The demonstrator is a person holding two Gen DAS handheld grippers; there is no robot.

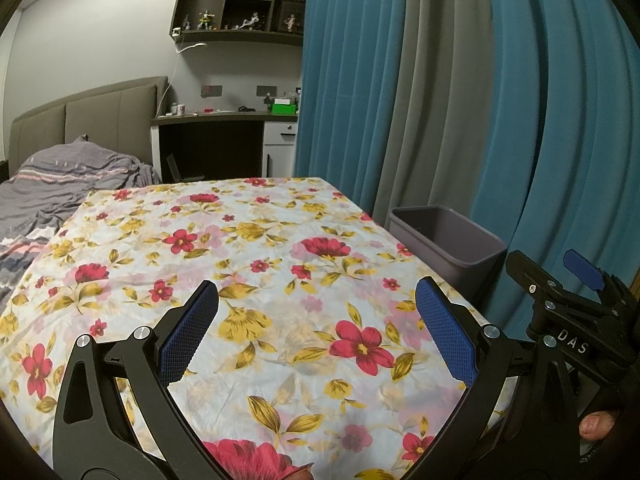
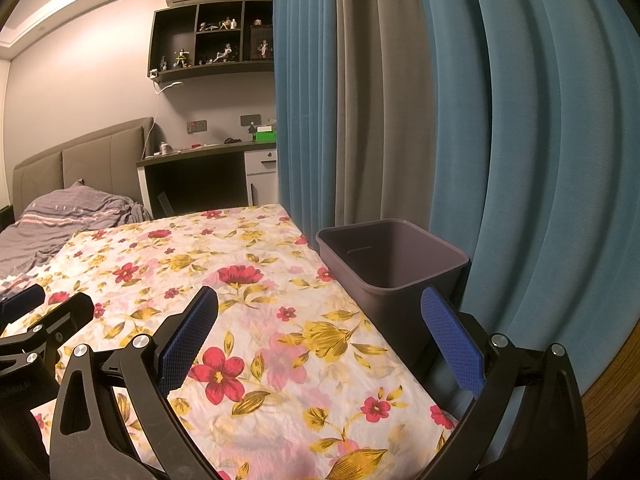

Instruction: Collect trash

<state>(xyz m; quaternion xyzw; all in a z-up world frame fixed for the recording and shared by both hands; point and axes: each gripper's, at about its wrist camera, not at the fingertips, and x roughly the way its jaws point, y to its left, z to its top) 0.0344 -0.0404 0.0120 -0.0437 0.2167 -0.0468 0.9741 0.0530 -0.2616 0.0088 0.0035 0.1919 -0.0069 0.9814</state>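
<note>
A grey-purple bin (image 2: 394, 264) stands off the right edge of the table with the floral cloth (image 2: 248, 280), and its inside shows nothing. The same bin (image 1: 448, 244) appears at the right in the left wrist view. My left gripper (image 1: 316, 332) hovers open above the cloth with nothing between its blue pads. My right gripper (image 2: 320, 340) is open too, with its right finger in front of the bin's near wall. The right gripper (image 1: 568, 304) also shows at the right edge of the left wrist view. No trash item is visible on the cloth.
Teal and grey curtains (image 2: 440, 120) hang close behind the bin. A bed with a grey blanket (image 1: 60, 184) lies to the left. A desk (image 1: 224, 120) with small items and shelves of figurines stand at the back wall. A fingertip (image 1: 598, 424) shows at lower right.
</note>
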